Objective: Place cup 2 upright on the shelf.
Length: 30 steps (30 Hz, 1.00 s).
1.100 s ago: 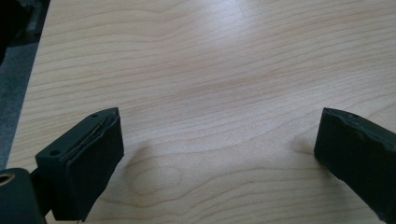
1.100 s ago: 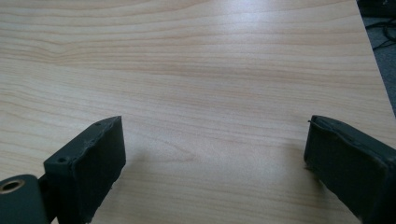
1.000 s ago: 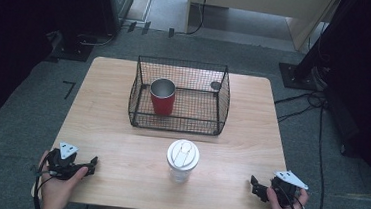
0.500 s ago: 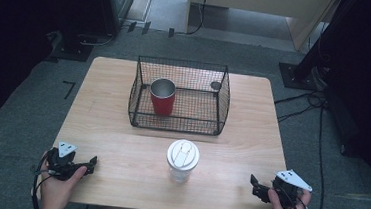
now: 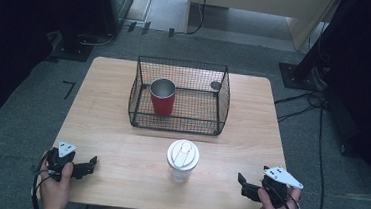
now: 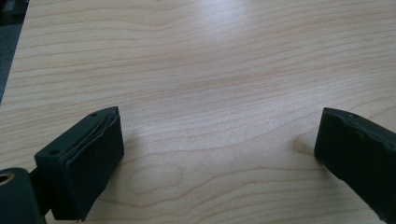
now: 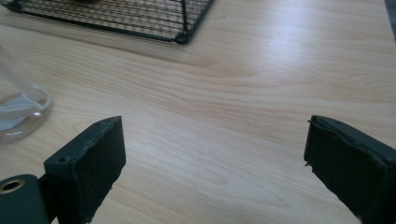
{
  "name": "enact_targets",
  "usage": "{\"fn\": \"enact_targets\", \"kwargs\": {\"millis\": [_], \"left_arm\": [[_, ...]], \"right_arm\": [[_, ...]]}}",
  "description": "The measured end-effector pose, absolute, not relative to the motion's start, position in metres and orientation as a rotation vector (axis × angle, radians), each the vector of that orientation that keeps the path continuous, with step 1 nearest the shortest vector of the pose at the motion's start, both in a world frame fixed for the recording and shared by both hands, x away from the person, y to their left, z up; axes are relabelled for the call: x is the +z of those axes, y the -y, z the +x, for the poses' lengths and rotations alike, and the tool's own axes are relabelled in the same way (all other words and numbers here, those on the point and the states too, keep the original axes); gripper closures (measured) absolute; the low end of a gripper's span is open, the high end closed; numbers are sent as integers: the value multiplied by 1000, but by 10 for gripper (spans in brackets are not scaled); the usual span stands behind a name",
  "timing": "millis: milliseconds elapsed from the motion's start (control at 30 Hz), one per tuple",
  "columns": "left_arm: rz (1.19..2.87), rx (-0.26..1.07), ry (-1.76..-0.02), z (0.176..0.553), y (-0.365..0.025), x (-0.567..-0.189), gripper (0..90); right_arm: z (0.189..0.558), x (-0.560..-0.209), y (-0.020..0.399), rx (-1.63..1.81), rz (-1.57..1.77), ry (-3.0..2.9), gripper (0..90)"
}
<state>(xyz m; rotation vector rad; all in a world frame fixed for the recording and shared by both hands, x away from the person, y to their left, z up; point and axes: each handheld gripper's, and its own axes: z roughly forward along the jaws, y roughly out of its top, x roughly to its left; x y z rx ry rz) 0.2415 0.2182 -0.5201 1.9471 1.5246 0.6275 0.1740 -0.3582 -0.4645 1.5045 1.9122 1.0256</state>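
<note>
Left claw (image 5: 84,167) near-left of lidded clear cup (image 5: 182,160), jaws spread, nothing held, low over wooden surface (image 5: 120,144). Right claw (image 5: 247,187) near-right of cup, jaws likewise spread, empty. Cup upright, white lid on, between claws. Beyond cup: wire basket (image 5: 222,100), red tumbler (image 5: 162,96) upright inside. Likely step: approach cup. Advice: close on body below lid, squeeze gently, keep upright.

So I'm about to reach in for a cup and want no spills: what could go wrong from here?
The clear lidded cup stands free between the left gripper and right gripper; a sideways bump could tip it. The red cup sits inside the wire basket, so a low approach might catch the mesh and drag the basket.
</note>
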Motion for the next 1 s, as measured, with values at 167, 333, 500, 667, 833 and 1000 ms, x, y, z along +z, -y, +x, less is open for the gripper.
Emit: {"fn": "enact_targets", "kwargs": {"millis": [167,333,500,667,833,1000], "left_arm": [[1947,628,-1525,241,-218,-520,21],[1947,628,-1524,242,-218,-520,21],[1947,628,-1524,242,-218,-520,21],[1947,628,-1524,242,-218,-520,21],[1947,628,-1524,242,-218,-520,21],[1947,629,-1524,242,-218,-520,21]], "right_arm": [[173,-456,341,1055,1435,-1964,59],[171,-448,327,1097,1389,-1986,60],[170,-445,313,1131,1353,-2012,60],[170,-444,299,1174,1312,-2039,61],[170,-444,288,1195,1285,-2057,61],[170,-442,277,1228,1241,-2088,61]]}}
